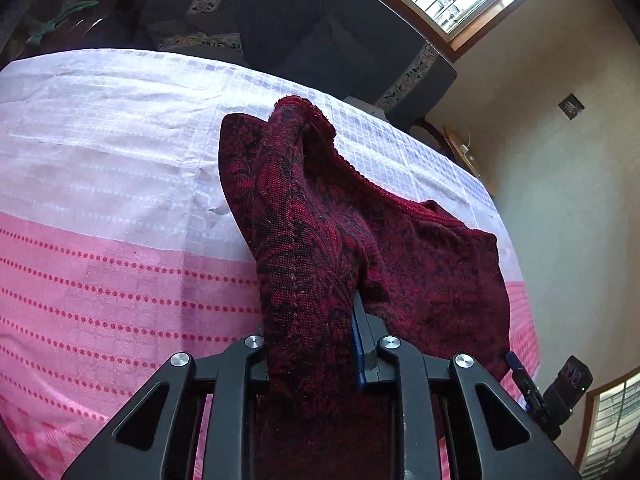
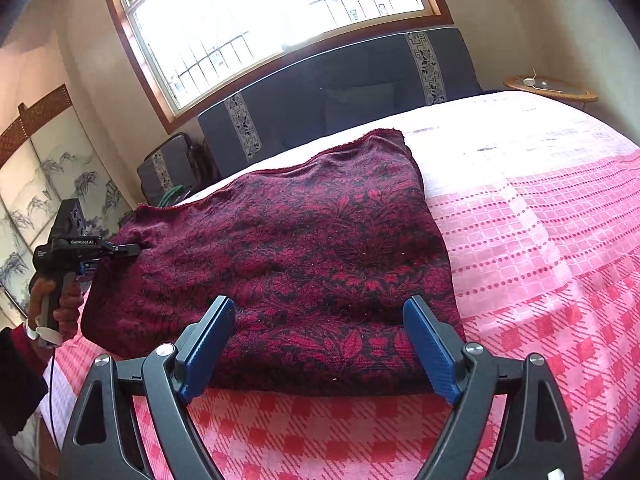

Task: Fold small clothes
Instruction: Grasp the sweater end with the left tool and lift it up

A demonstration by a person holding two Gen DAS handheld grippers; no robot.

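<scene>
A dark red knitted garment (image 2: 288, 240) with a black floral pattern lies folded on the pink and white bed cover (image 2: 540, 240). My left gripper (image 1: 320, 344) is shut on the garment's left edge (image 1: 304, 280), with cloth bunched between its fingers and lifted a little. It also shows in the right wrist view (image 2: 124, 249), gripping the garment's left side. My right gripper (image 2: 320, 340) is open, its blue pads (image 2: 208, 352) on either side of the garment's near folded edge, low over the bed. The other gripper (image 1: 536, 388) shows at the right edge of the left wrist view.
A dark headboard (image 2: 340, 92) with patterned strips runs along the far side of the bed, under a bright window (image 2: 272, 20). A round wooden side table (image 2: 550, 88) stands at the far right. A painted folding screen (image 2: 36, 184) stands at the left.
</scene>
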